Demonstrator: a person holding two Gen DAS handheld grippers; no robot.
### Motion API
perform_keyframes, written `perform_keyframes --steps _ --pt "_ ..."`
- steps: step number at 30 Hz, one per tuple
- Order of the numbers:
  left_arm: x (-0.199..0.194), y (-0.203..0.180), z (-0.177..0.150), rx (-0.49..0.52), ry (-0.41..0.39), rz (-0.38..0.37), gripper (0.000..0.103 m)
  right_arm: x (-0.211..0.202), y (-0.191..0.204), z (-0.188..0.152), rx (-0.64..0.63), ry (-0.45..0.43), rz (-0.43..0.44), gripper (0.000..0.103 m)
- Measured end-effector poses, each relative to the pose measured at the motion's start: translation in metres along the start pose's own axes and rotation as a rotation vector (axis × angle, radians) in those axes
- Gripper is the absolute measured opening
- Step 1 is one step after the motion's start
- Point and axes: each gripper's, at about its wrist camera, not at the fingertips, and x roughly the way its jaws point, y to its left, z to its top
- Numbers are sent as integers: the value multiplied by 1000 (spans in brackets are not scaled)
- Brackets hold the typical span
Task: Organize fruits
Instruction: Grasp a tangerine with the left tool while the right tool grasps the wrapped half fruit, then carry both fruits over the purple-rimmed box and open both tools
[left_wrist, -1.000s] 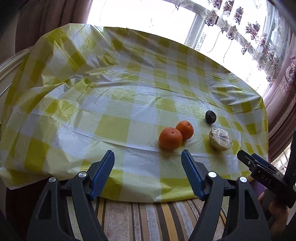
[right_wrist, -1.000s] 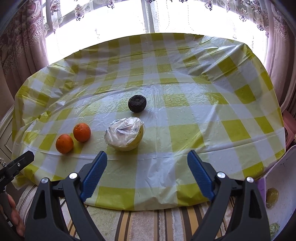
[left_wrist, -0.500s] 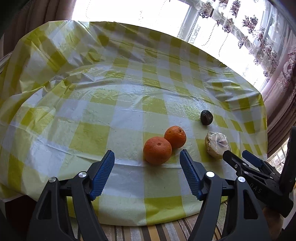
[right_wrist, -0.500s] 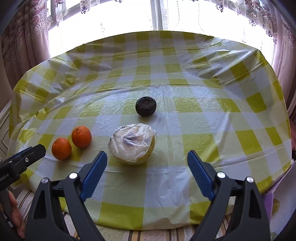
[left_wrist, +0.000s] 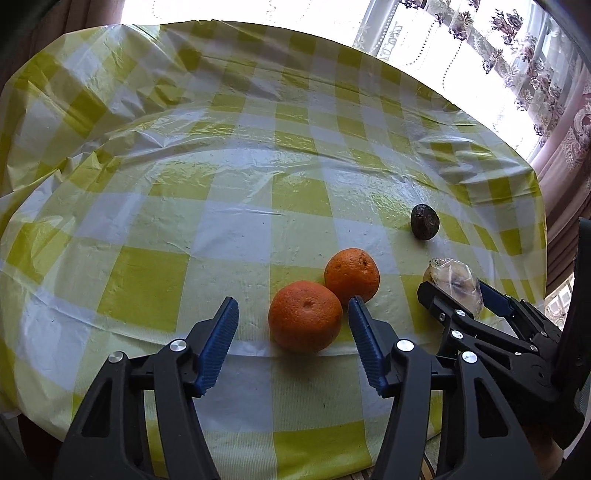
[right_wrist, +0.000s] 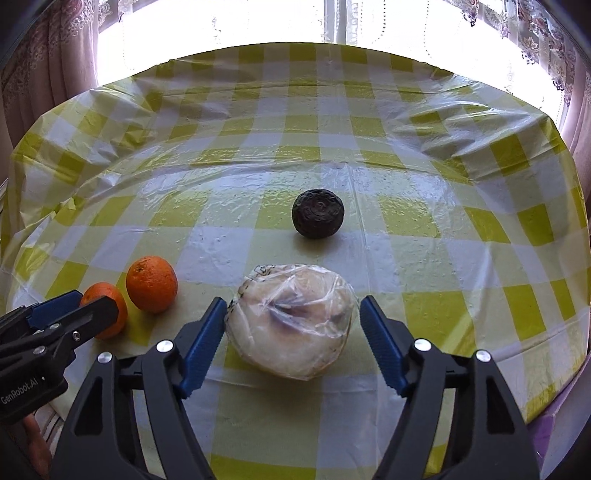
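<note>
Two oranges lie side by side on the yellow-checked tablecloth (left_wrist: 147, 277). The near orange (left_wrist: 304, 315) (right_wrist: 103, 290) sits between the blue pads of my left gripper (left_wrist: 293, 308) (right_wrist: 94, 301); the jaws are closing, with a gap still showing at the left pad. The far orange (left_wrist: 351, 275) (right_wrist: 151, 283) rests just beyond it. A plastic-wrapped pale fruit (right_wrist: 291, 321) (left_wrist: 452, 273) lies between the fingers of my right gripper (right_wrist: 293, 304) (left_wrist: 454, 288), whose jaws are closing with a sliver of gap at the right pad. A dark round fruit (right_wrist: 318, 213) (left_wrist: 424, 222) sits farther back.
The table's near edge runs just under both grippers, with striped fabric below it. A bright window and patterned curtains (right_wrist: 44, 74) stand behind the table. A person's hand (right_wrist: 35, 443) holds the left gripper. The cloth is wrinkled at the far left (left_wrist: 110, 92).
Both grippers have moved forward and down over the table, each now straddling a fruit, and both pairs of jaws have narrowed. The fruits have not shifted.
</note>
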Motion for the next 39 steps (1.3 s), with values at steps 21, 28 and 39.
perform_keyframes --steps 21,28,39 --pt "3 -6 -3 20 4 -7 39 -3 3 -2 -3 -1 27 64" --pt "-7 -12 -7 38 -13 7 39 -13 -4 -7 15 -4 55 64" --pt "-25 -33 -19 68 -33 -14 39 -34 -19 -20 40 1 77 64"
